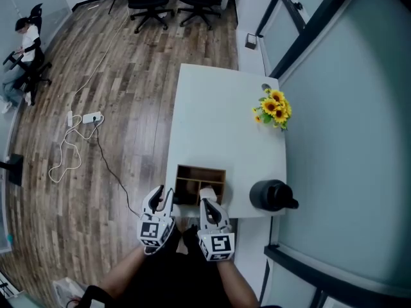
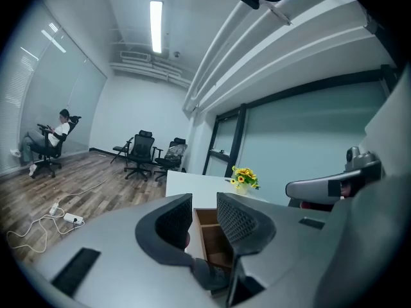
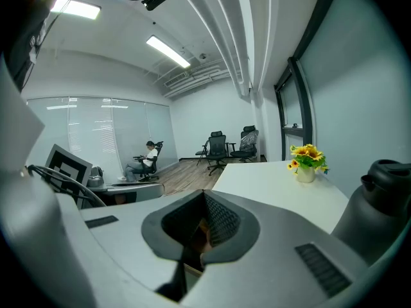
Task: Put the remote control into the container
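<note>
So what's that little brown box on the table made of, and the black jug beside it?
The container looks like wood: brown, matte, with thin flat walls and dividers; it could be wood-look board. The jug looks like black plastic with a dull sheen, though coated metal can't be ruled out.

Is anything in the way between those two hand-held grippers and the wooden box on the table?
Nothing visible does: the left hand-held gripper and the right hand-held gripper are both right at the near side of the wooden box.
</note>
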`<state>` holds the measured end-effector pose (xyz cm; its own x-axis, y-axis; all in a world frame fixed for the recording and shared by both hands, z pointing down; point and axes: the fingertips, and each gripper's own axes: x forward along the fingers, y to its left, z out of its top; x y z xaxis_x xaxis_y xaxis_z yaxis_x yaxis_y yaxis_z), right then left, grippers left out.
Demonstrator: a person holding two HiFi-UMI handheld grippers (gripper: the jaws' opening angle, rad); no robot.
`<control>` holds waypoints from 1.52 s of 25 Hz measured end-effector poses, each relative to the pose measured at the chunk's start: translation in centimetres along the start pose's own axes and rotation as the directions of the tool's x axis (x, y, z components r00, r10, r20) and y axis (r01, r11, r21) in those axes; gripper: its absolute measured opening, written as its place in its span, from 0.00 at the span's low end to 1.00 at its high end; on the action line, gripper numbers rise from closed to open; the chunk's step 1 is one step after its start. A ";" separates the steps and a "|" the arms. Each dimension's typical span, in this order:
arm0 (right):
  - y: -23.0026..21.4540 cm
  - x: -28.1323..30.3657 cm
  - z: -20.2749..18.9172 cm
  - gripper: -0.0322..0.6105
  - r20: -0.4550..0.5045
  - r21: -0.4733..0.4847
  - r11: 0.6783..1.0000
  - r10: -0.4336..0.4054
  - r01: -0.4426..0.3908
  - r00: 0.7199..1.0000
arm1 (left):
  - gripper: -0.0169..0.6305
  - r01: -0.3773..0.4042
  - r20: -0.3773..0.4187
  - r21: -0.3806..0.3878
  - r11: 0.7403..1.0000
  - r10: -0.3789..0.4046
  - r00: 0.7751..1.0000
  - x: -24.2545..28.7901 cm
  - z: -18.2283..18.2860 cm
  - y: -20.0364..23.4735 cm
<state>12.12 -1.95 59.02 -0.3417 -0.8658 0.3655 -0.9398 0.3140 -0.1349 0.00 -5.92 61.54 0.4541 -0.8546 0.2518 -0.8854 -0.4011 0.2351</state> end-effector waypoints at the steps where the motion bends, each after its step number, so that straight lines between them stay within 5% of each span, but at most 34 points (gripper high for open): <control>1: -0.1 0.0 -0.1 0.06 0.005 -0.005 1.000 0.000 0.000 1.000 | 0.22 0.001 0.006 0.005 1.000 -0.001 1.000 0.0 0.3 -0.1; 17: 1.1 -0.2 2.2 0.06 0.057 -0.033 0.999 0.028 -0.026 0.998 | 0.04 -0.045 0.052 0.059 0.997 0.041 0.998 -1.5 3.8 -1.0; 23: 1.2 -0.5 3.5 0.06 0.099 -0.047 0.999 0.014 -0.009 0.995 | 0.04 -0.044 0.065 0.107 0.993 0.037 0.997 -2.3 6.0 -2.4; 38: 2.0 -3.0 6.0 0.05 0.189 -0.060 0.998 0.001 0.010 0.982 | 0.04 -0.008 0.126 0.090 0.996 -0.003 0.992 -4.6 8.7 -4.3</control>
<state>11.26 -1.06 52.18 -0.3364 -0.9235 0.1844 -0.9417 0.3279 -0.0759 0.89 -3.15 51.20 0.4408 -0.8881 0.1305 -0.8944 -0.4222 0.1476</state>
